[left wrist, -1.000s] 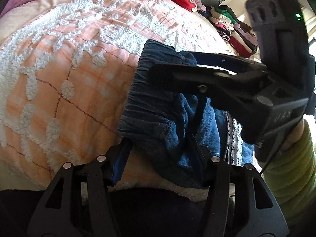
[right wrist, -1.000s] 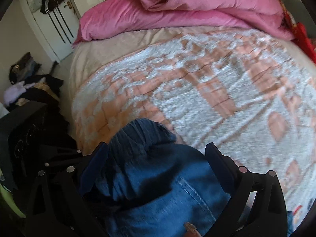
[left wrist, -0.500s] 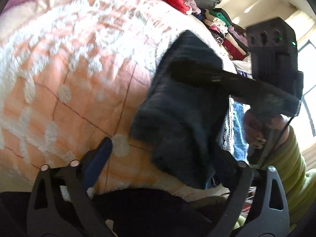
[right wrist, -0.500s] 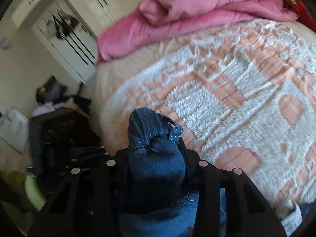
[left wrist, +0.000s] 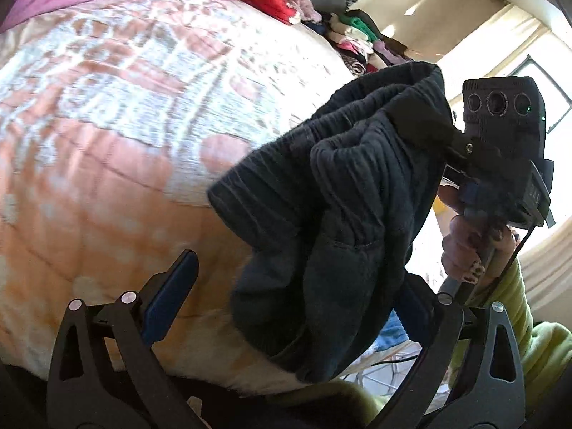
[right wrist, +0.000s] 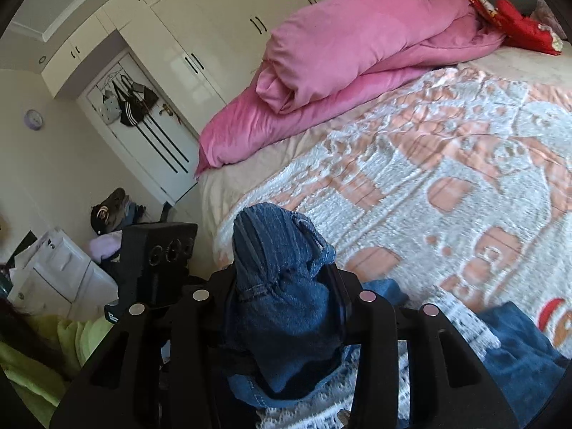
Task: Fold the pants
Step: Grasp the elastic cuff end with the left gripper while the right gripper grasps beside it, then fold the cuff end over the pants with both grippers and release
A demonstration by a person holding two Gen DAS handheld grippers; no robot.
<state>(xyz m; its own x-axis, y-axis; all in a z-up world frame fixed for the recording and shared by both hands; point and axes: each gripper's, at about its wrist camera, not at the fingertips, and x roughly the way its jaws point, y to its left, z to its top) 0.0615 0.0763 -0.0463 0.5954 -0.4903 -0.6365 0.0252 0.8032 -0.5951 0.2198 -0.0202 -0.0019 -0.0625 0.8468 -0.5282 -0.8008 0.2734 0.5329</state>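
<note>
Lifted off the bedspread (right wrist: 464, 164) since a second ago: blue denim pants (right wrist: 282, 286), bunched and clamped between the pads of the right gripper (right wrist: 286, 307), waistband poking out ahead of the fingertips. Spread wide, gripping nothing: left gripper (left wrist: 296, 307), the hanging pants (left wrist: 336, 214) just ahead of and above its blue pads. Far beyond, a pink duvet (right wrist: 357, 60).

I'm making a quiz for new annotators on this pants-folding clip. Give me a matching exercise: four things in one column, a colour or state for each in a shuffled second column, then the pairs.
1. right gripper
2. left gripper
3. duvet
4. sleeve

A. pink, bundled at the far end of the bed
B. fingers spread wide
C. clamped on the blue denim pants
D. yellow-green

Pairs: 1-C, 2-B, 3-A, 4-D
</note>
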